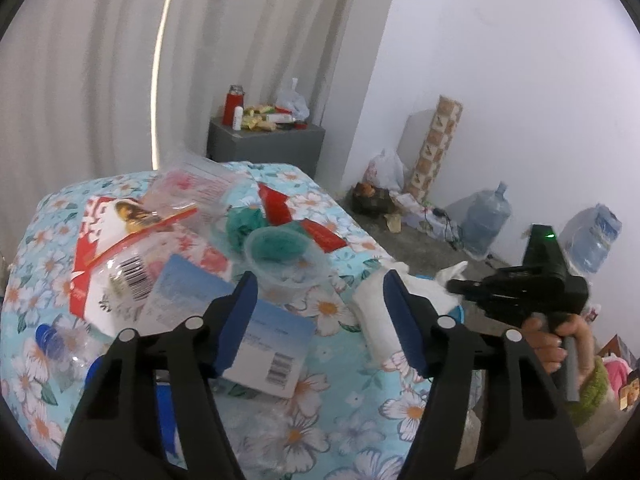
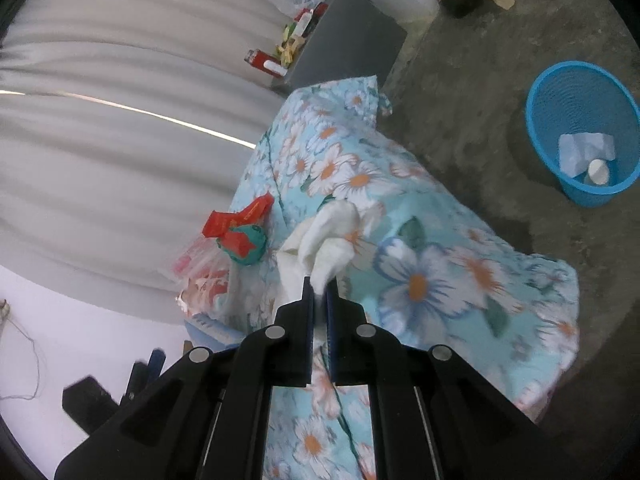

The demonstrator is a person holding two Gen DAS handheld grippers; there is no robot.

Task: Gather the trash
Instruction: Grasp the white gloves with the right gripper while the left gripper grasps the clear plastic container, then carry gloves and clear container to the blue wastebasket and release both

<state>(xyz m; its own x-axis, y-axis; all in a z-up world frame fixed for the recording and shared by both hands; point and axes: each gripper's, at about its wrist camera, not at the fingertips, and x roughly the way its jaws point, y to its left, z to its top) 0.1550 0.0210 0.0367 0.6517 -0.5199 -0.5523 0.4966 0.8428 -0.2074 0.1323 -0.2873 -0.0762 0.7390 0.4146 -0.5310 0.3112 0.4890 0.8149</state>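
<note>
Trash lies on a floral cloth (image 1: pixel 332 360): a clear plastic cup (image 1: pixel 286 258) with green paper in it, red wrappers (image 1: pixel 276 200), a white and blue packet (image 1: pixel 260 340), plastic bags and a crumpled bottle (image 1: pixel 60 344). My left gripper (image 1: pixel 320 312) is open and empty above the cloth, just short of the cup. My right gripper (image 2: pixel 319 300) is shut on a crumpled white tissue (image 2: pixel 320 240), which also shows in the left wrist view (image 1: pixel 380 320) at the cloth's right edge. A blue bin (image 2: pixel 580 132) holding paper and a small cup stands on the floor.
A grey cabinet (image 1: pixel 266 146) with a red flask and snacks stands against the curtain. Water jugs (image 1: pixel 486 220), bags and a patterned roll line the white wall. The floor between the table and the bin is bare concrete (image 2: pixel 460 92).
</note>
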